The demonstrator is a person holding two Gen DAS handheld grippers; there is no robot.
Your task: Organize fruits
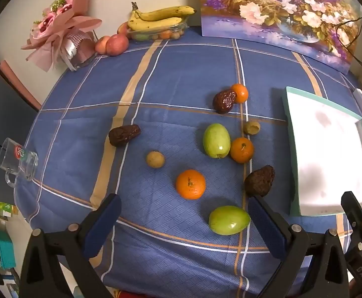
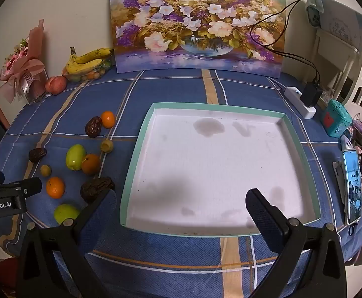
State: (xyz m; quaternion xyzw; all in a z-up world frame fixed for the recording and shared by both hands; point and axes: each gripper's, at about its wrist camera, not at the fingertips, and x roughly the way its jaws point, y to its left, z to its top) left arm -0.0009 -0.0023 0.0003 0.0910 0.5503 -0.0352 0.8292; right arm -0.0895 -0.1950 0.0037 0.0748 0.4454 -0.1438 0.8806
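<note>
I'm in a lived-in home, working at a table under a blue plaid tablecloth. A flower painting leans on the plain wall beside a pink wrapped bouquet, with bananas over a dish of fruit. A glass mug sits at one edge; a power strip, a phone and small clutter crowd the other
</note>
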